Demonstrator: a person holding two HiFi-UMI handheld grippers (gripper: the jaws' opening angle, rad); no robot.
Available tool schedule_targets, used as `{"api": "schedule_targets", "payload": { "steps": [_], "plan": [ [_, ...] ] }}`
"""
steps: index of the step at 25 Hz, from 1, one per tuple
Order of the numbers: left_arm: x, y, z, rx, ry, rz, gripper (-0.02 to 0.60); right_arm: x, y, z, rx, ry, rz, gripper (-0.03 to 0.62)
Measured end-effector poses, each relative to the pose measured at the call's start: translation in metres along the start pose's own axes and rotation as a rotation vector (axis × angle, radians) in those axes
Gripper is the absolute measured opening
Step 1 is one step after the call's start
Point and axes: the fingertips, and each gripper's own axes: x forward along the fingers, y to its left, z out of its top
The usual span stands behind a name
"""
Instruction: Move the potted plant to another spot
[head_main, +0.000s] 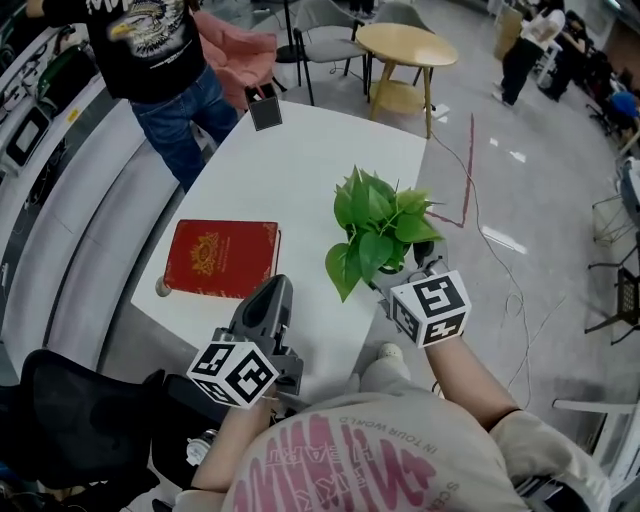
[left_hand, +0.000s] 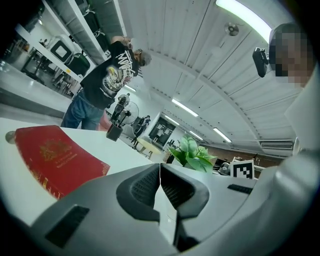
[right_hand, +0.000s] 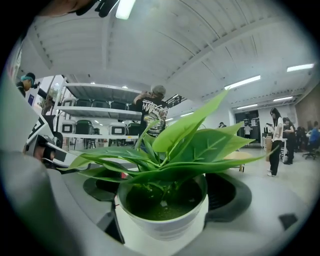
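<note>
A potted plant (head_main: 380, 228) with broad green leaves stands near the right front edge of the white table (head_main: 300, 170). My right gripper (head_main: 405, 262) reaches in under the leaves. In the right gripper view its white pot (right_hand: 162, 225) sits between the two dark pads (right_hand: 230, 195), gripped on both sides. I cannot tell whether the pot rests on the table or hangs just above it. My left gripper (head_main: 272, 290) hovers at the table's front edge beside the red book (head_main: 222, 257), its jaws pressed together on nothing (left_hand: 160, 187). The plant (left_hand: 192, 154) shows to its right.
A person in a black T-shirt and jeans (head_main: 165, 70) stands at the table's far left. A small black holder (head_main: 264, 106) sits at the far edge. Beyond are a round wooden table (head_main: 405, 45), chairs and floor cables (head_main: 480, 220). A black chair (head_main: 70, 420) is at my lower left.
</note>
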Motion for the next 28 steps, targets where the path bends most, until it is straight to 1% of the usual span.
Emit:
{"api": "schedule_targets", "payload": {
  "steps": [3, 7, 11, 16, 20, 28],
  "plan": [
    [0.008, 0.005, -0.008, -0.005, 0.001, 0.015, 0.025, 0.01, -0.01, -0.01, 0.004, 0.011, 0.007, 0.537],
    [0.023, 0.009, -0.012, -0.029, -0.016, 0.059, 0.025, 0.028, -0.023, -0.019, 0.001, 0.037, 0.054, 0.537],
    [0.037, 0.01, -0.014, -0.037, -0.018, 0.094, 0.025, 0.045, -0.039, -0.025, -0.004, 0.056, 0.086, 0.537],
    [0.052, 0.014, -0.012, -0.052, -0.041, 0.173, 0.025, 0.07, -0.063, -0.038, -0.004, 0.1, 0.14, 0.537],
    [0.064, 0.016, -0.013, -0.061, -0.055, 0.219, 0.025, 0.084, -0.079, -0.048, 0.009, 0.124, 0.171, 0.537],
    [0.084, 0.015, -0.018, -0.079, -0.081, 0.267, 0.025, 0.095, -0.094, -0.077, -0.011, 0.19, 0.229, 0.537]
  ]
}}
